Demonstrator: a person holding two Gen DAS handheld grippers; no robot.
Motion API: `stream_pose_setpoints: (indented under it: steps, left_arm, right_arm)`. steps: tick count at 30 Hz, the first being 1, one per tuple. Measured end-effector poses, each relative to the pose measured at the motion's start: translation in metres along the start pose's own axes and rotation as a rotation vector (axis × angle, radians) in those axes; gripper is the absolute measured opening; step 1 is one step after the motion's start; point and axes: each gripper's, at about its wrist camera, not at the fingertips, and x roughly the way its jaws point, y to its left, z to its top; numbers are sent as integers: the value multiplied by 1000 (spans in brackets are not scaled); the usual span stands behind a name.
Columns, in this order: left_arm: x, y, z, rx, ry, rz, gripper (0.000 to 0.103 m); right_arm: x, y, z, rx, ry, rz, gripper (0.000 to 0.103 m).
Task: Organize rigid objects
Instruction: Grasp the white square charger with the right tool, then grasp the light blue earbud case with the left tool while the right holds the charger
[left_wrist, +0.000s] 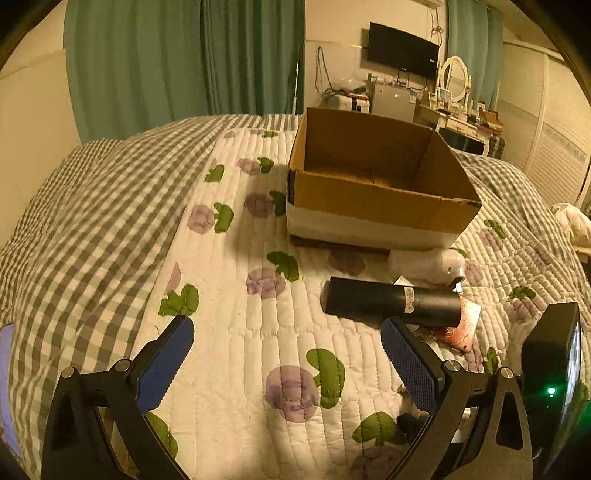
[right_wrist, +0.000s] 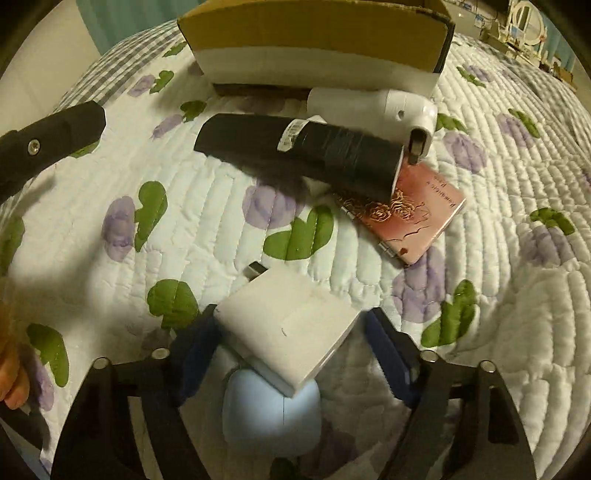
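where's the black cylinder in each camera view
Left wrist: black cylinder lies lower right of center, just beyond the open left gripper.
Right wrist: black cylinder lies upper center, partly over the pink case.
Shared landmark: cardboard box behind it.

The left wrist camera is sitting behind the left tool (left_wrist: 287, 338), raised above the bed (left_wrist: 110, 206) and looking forward across the quilt toward the cardboard box (left_wrist: 376, 177), the curtains and the far wall. The right wrist camera is riding behind the right tool (right_wrist: 291, 332), lower and tilting downward, close to the quilt. Both views are sharing the same patch: the box (right_wrist: 314, 40), the black cylinder (left_wrist: 391, 301) (right_wrist: 299, 151), the white device (left_wrist: 424, 264) (right_wrist: 369, 107) and the pink case (left_wrist: 461, 328) (right_wrist: 410, 218). The right view is sitting much nearer to them.
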Motion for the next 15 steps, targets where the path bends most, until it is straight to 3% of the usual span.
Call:
stream_pose_setpoints:
  steps: [8, 15]
  left_arm:
    - [-17, -12, -5, -10, 3, 16, 103]
    - [-28, -51, -41, 5, 55, -47, 103]
  right_arm:
    - [-56, -14, -8, -5, -144, -31, 70]
    - [-113, -52, -21, 8, -237, -135, 70]
